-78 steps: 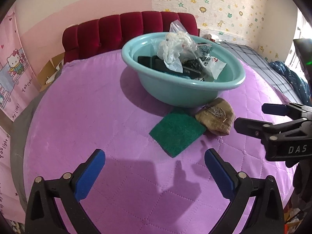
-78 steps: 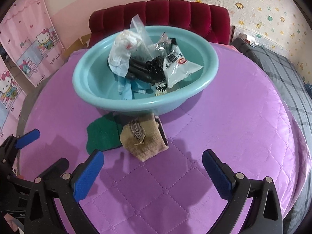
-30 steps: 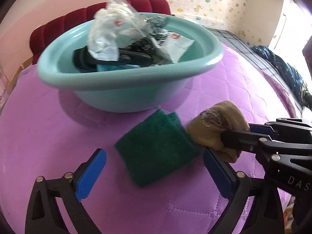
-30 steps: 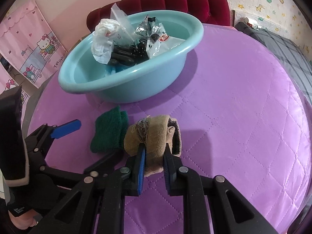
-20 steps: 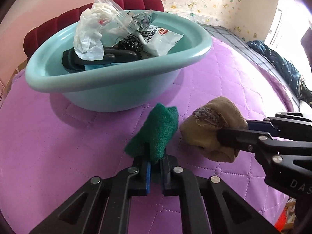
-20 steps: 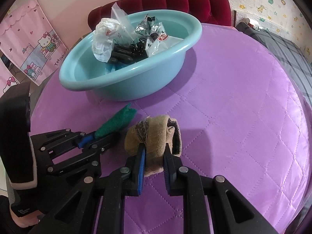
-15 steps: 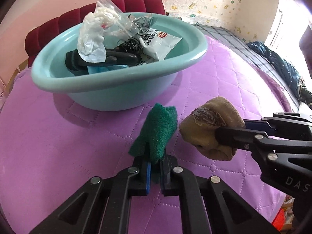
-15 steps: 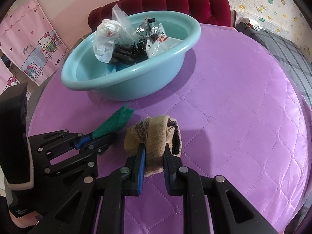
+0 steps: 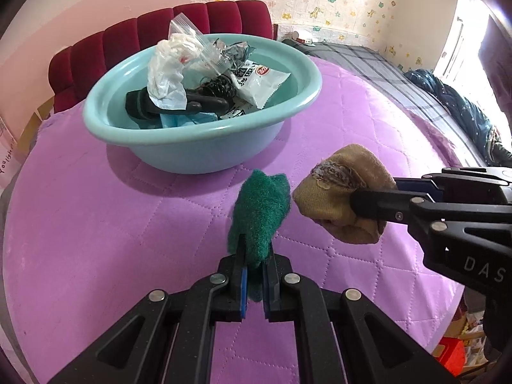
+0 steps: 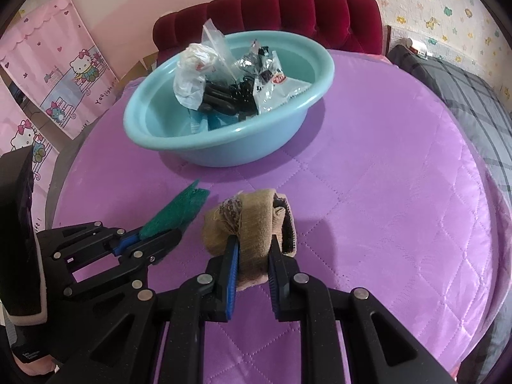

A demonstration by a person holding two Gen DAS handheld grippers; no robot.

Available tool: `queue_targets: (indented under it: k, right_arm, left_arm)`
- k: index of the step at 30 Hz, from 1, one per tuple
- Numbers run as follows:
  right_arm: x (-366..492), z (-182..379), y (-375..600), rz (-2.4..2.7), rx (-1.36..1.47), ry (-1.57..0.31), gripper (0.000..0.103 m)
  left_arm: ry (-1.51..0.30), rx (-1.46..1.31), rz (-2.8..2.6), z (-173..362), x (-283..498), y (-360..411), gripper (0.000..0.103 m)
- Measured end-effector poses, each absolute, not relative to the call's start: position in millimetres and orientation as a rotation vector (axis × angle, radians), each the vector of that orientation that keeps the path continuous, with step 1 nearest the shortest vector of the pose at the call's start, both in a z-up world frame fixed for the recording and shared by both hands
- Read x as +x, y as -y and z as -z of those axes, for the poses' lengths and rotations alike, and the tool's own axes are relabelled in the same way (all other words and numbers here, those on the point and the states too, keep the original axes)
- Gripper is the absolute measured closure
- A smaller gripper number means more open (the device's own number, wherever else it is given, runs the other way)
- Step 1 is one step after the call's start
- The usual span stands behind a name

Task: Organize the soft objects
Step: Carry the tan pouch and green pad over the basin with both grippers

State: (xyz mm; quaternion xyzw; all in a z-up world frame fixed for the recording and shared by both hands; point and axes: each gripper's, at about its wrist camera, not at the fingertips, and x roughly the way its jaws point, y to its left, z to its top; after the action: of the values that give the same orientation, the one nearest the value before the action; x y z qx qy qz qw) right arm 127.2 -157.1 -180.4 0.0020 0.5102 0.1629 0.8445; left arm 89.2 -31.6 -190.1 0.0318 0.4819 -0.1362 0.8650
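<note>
My left gripper (image 9: 255, 257) is shut on a green scouring pad (image 9: 257, 211), folded upward and lifted off the purple quilted table (image 9: 96, 224). Beside it, my right gripper (image 10: 252, 249) is shut on a rolled tan sock bundle (image 10: 252, 220), also raised above the table. In the right wrist view the left gripper (image 10: 160, 235) shows at lower left with the green pad (image 10: 177, 209) sticking out of it. In the left wrist view the tan bundle (image 9: 339, 192) hangs from the right gripper (image 9: 364, 196) at right. A teal basin (image 9: 192, 147) stands just beyond both.
The teal basin (image 10: 224, 153) holds plastic bags, snack packets and black items. A dark red tufted sofa back (image 10: 288, 9) lies behind it. A grey plaid bed (image 9: 384, 67) runs along the right. Pink cartoon hangings (image 10: 64, 73) cover the left wall.
My left gripper closed on the green pad and lifted it off the table, folding it upward. The right gripper, holding the tan bundle throughout, rose slightly. The basin now looks lower and farther.
</note>
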Motion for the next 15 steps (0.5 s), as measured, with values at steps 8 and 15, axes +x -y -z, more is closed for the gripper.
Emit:
queue_targets:
  k: [8, 15]
  right_arm:
    - [119.4, 160.8, 155.0, -0.348, -0.023, -1.057, 0.086]
    - [111.3, 144.3, 157.1, -0.363, -0.039, -1.040, 0.086]
  left_arm:
    - [-0.980, 0.053, 0.253, 166.0, 84.0, 24.5, 0.096]
    - [-0.964, 0.059, 0.236, 146.4, 76.4, 21.9, 0.096]
